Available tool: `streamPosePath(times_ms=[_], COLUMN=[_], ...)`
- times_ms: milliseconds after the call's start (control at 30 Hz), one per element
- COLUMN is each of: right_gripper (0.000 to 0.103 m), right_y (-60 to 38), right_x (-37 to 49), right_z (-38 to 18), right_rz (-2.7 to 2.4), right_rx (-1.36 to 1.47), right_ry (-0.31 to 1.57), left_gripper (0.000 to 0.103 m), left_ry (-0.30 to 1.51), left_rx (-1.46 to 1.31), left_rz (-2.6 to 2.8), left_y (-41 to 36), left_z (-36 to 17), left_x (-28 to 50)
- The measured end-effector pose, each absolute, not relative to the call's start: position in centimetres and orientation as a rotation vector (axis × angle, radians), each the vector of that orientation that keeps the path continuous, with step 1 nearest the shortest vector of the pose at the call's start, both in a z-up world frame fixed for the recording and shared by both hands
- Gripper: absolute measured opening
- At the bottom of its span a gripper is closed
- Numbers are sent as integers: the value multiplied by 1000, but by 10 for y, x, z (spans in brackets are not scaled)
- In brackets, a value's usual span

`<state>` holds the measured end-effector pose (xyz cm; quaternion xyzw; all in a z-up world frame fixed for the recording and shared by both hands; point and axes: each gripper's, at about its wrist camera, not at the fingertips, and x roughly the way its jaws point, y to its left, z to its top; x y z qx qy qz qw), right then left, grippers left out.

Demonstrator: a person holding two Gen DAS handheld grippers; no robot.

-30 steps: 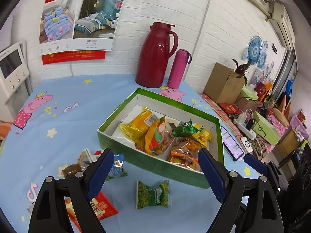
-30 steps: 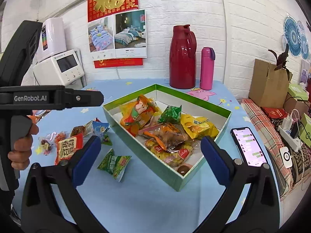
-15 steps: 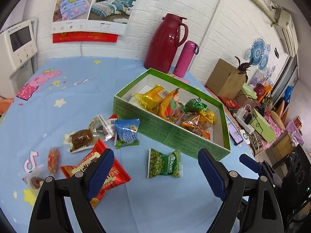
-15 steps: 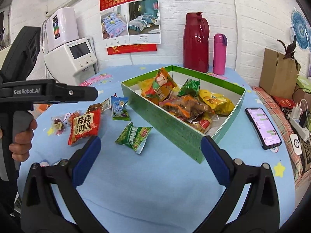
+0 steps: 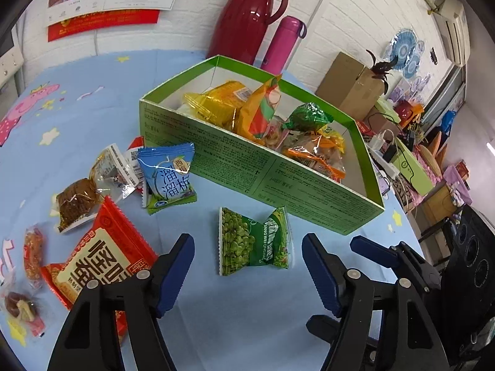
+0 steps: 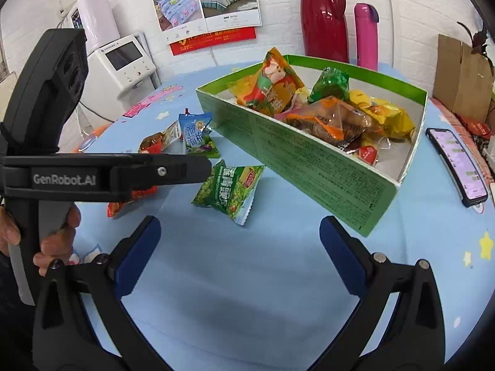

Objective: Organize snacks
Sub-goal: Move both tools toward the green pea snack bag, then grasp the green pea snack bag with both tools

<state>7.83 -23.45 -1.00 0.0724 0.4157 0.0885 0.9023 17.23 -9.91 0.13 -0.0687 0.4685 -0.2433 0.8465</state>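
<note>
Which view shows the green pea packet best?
The left wrist view: the pea packet lies flat and whole between the open left gripper. The right wrist view shows it smaller, its left end hidden behind the other gripper's body.

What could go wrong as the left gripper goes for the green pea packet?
The left gripper is open around the green pea packet, which lies flat and puffy, so the jaws might slide off it. The red packet lies under one finger and could get dragged. The green box is close and might be nudged.
</note>
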Motion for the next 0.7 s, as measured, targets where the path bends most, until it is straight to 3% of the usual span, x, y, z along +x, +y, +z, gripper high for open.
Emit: streamPosePath(times_ms=[267, 367, 433, 500, 533, 567, 700], right_gripper=[76, 68, 67, 57, 42, 38, 35], right_y=[-233, -233, -234, -233, -233, -232, -232], right_x=[105, 113, 118, 123, 124, 124, 114], right_z=[-23, -28, -31, -36, -38, -39, -34], right_rz=[220, 231, 233, 239, 245, 247, 232], right_rx=[182, 205, 222, 235, 240, 239, 233], right_ry=[927, 946, 957, 975, 989, 985, 975], left_gripper=[68, 54, 52, 48, 43, 43, 30], left_ry=[1051, 1070, 1088, 1087, 1086, 1086, 1063], left_rx=[-166, -154, -167, -169, -172, -168, -134], left_rz=[-534, -549, -556, -558, -572, -570, -576], left_y=[-103, -106, -104, -103, -103, -103, -108], left_z=[-15, -20, -24, -26, -26, -27, -19], left_x=[190, 193, 196, 195, 195, 195, 183])
